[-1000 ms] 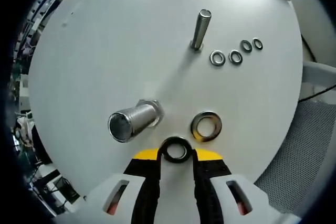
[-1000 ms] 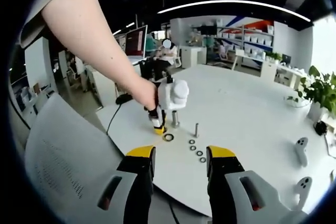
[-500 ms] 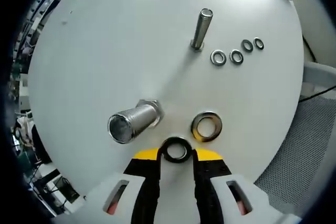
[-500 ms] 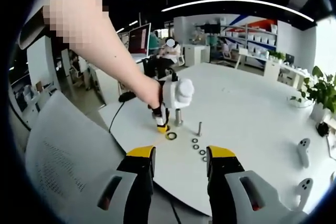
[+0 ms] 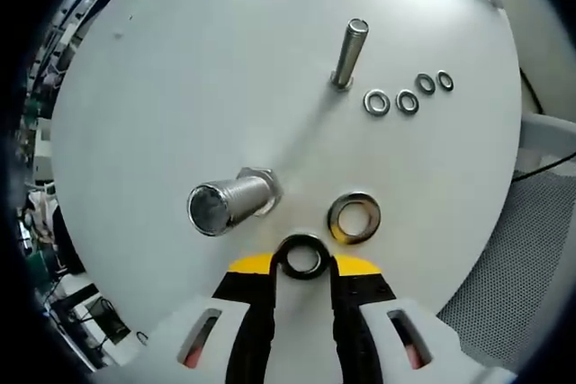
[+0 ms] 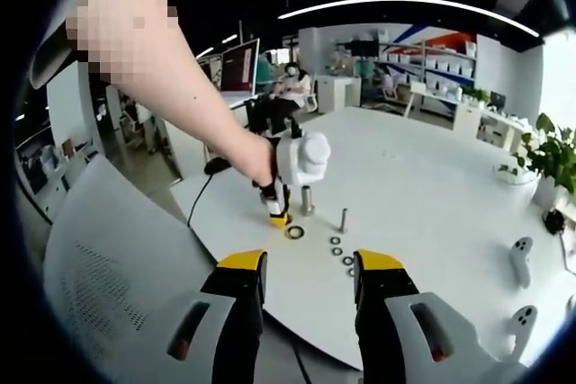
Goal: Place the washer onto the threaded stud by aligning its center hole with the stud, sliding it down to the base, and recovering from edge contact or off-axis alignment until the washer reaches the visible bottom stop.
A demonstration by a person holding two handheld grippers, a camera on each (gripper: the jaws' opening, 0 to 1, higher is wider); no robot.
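Note:
My left gripper (image 5: 302,263) is shut on a dark washer (image 5: 302,256), held flat between its yellow tips just above the white table (image 5: 180,87). The thick threaded stud (image 5: 229,205) with a hex base stands just left of and beyond the held washer. A second large washer (image 5: 354,218) lies on the table close by on the right. In the right gripper view a person's hand holds the left gripper (image 6: 278,214) beside the stud (image 6: 307,200) and the lying washer (image 6: 293,232). My right gripper (image 6: 309,269) hangs open short of the table's near edge, nothing between its fingers.
A thinner bolt (image 5: 347,51) stands farther back, with a row of several small washers (image 5: 407,102) beside it. White controllers (image 6: 517,258) lie at the table's right side. A mesh chair (image 6: 99,285) stands by the table's near edge.
The left gripper with its washer has edged slightly relative to the stud; both views shifted a little. The right gripper stays open.

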